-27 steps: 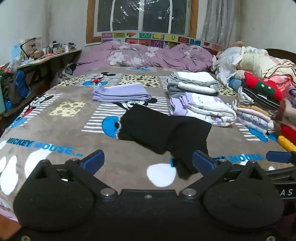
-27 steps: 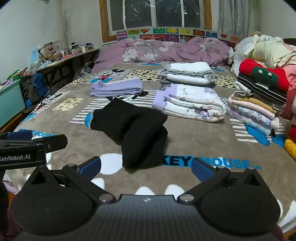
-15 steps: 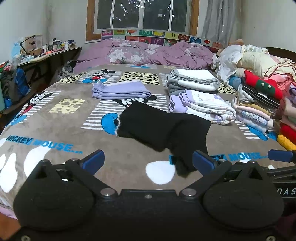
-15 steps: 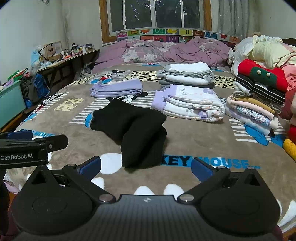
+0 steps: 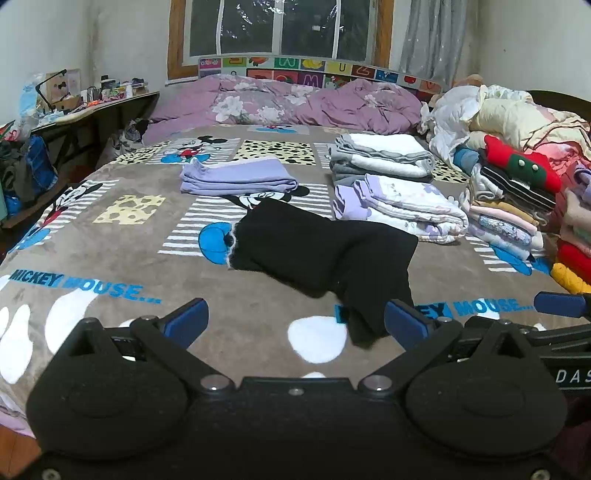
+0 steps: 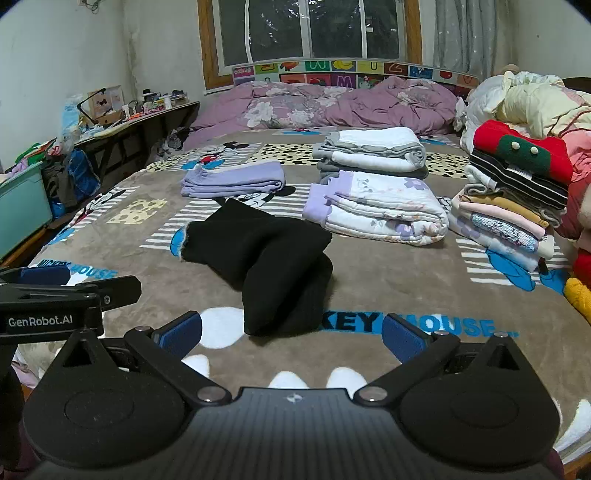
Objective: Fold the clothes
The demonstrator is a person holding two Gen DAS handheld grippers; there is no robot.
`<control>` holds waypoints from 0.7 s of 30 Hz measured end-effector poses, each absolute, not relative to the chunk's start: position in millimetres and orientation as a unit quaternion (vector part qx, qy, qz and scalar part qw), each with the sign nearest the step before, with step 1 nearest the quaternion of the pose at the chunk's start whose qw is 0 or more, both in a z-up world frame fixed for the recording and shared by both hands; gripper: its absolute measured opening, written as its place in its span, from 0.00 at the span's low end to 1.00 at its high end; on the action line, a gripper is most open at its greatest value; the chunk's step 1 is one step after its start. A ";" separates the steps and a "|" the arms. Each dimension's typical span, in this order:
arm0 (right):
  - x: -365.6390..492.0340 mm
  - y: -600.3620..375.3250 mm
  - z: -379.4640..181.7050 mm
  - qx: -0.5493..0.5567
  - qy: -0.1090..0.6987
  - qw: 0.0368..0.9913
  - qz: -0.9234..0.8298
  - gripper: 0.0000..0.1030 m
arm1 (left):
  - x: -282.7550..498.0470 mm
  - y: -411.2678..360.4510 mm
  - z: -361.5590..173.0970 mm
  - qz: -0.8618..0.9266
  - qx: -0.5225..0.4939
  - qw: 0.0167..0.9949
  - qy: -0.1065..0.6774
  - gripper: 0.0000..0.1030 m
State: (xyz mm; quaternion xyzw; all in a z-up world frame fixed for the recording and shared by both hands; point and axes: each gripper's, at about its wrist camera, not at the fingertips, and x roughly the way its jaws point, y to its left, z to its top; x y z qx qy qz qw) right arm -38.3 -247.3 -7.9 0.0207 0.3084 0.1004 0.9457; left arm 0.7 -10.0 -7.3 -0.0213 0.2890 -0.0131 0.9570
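Both grippers, left (image 5: 295, 325) and right (image 6: 291, 334), are spread wide and empty. The black knit garment (image 6: 266, 258), loosely folded, lies mid-bed near the front edge of the brown Mickey Mouse blanket (image 6: 388, 280).

Cartoon-print blanket (image 5: 122, 273) across the bed, purple quilt (image 5: 295, 103) bunched under the window (image 6: 314, 29), cluttered table (image 6: 122, 125) left.

- The near part of the bed (image 6: 424, 280) is bare blanket on both sides of the black garment (image 6: 266, 258); a hand-held gripper can pass there.
- Behind it, the folded lilac clothes (image 6: 232, 179) and the white quilted pile (image 6: 380, 208) leave a bare lane between them.
- The tall clothes stack (image 6: 513, 195) blocks the right edge.
- The table (image 6: 140, 122) closes the left side.
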 end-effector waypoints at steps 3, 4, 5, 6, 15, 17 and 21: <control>-39.8 -246.6 -8.3 0.021 0.308 0.946 0.100 1.00 | 1.4 -10.4 -8.1 -0.014 -0.022 0.957 0.290 1.00; -39.9 -246.6 -8.5 0.021 0.308 0.946 0.099 1.00 | 1.7 -9.9 -8.9 -0.014 -0.023 0.956 0.291 1.00; -39.4 -247.0 -8.8 0.021 0.308 0.946 0.099 1.00 | 2.1 -10.2 -9.2 -0.014 -0.023 0.956 0.292 1.00; -39.1 -247.3 -9.1 0.022 0.308 0.946 0.099 1.00 | 2.1 -10.4 -9.4 -0.014 -0.024 0.956 0.292 1.00; -38.2 -249.1 -9.9 0.024 0.309 0.946 0.100 1.00 | 3.9 -11.1 -10.2 -0.017 -0.022 0.955 0.294 1.00; -37.9 -249.1 -9.9 0.024 0.309 0.945 0.101 1.00 | 4.2 -10.9 -10.5 -0.017 -0.022 0.955 0.294 1.00; -36.1 -249.3 -10.6 0.026 0.310 0.945 0.102 1.00 | 4.8 -9.9 -10.6 -0.018 -0.023 0.955 0.295 1.00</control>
